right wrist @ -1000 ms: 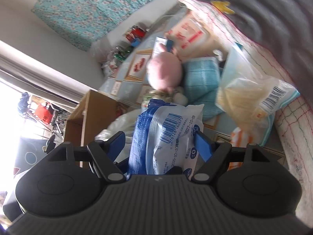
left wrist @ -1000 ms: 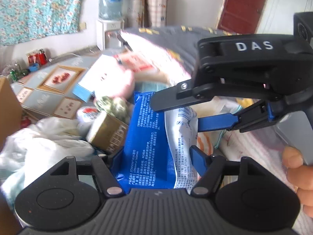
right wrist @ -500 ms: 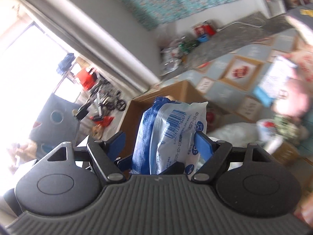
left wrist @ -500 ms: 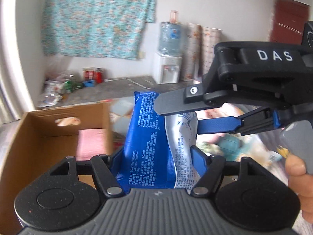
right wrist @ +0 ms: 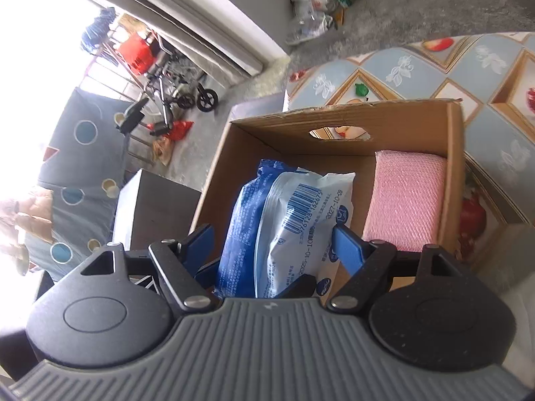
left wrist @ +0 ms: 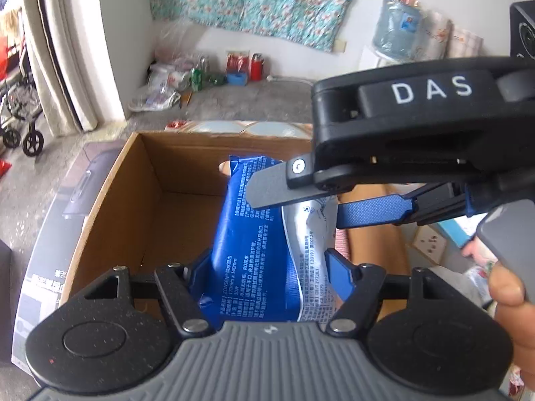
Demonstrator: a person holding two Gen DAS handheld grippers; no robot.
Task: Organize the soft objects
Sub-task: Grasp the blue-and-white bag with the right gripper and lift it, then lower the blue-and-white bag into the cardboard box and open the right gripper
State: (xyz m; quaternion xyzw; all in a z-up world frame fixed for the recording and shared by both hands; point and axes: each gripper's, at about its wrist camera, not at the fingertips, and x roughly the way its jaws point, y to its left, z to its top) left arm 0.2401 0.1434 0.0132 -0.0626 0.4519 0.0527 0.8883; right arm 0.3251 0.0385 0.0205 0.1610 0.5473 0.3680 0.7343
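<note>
Over the cardboard box (right wrist: 351, 113), blue-and-white pack (right wrist: 287, 224), lower end hidden.

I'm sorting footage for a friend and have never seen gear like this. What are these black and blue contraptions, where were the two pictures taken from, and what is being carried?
There is no robot here. A person holds a hand-operated clamp in each hand, and each clamp has a wide-angle camera looking forward along its two blue fingers.

One picture comes from the left gripper. It also shows the right gripper reaching in from the side, with the person's hand at the edge. The other picture comes from the right gripper's own camera.

Both grippers are clamped on the same soft blue and white packet, seen again from the right. It hangs above an open cardboard box, which already holds a pink woven cloth against one wall. The box stands on a patterned table cover.
</note>
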